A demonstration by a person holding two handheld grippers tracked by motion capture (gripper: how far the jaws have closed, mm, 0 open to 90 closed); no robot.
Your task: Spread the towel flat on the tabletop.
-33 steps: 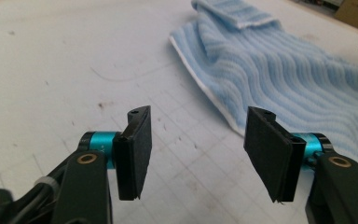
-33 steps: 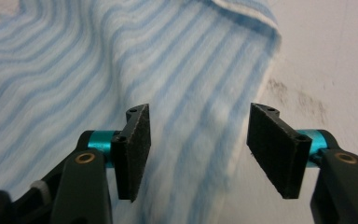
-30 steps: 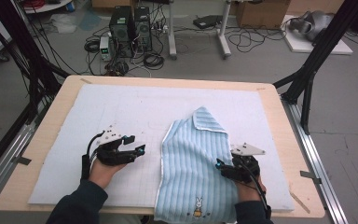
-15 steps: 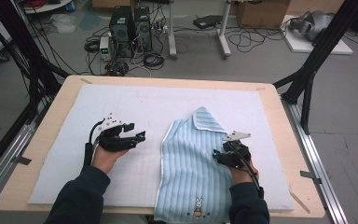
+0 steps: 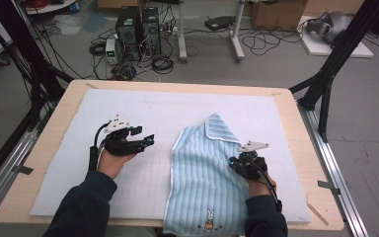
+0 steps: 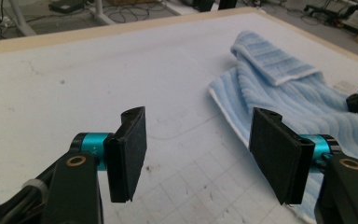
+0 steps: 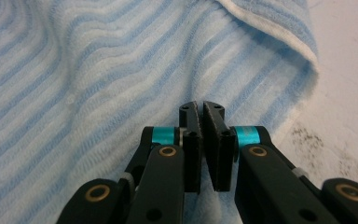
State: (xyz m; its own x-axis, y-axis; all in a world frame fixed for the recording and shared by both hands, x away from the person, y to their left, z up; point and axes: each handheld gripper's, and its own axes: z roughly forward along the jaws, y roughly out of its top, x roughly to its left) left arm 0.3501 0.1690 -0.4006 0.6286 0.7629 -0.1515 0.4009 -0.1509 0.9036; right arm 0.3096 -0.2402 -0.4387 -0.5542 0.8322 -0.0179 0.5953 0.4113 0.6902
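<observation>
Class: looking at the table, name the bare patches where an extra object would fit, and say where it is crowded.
Free: the white mat along the far edge, beyond both tongs, and the near-left part between the left tongs and the towel. Crowded: the right side, where the towel lies with the right tongs shut at its edge.

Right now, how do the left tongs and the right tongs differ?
The left tongs stand open with nothing between them; the right tongs have just closed and are shut, though whether they pinch cloth is unclear. The left hover over the white mat; the right sit on the blue towel. Both have black pads.
</observation>
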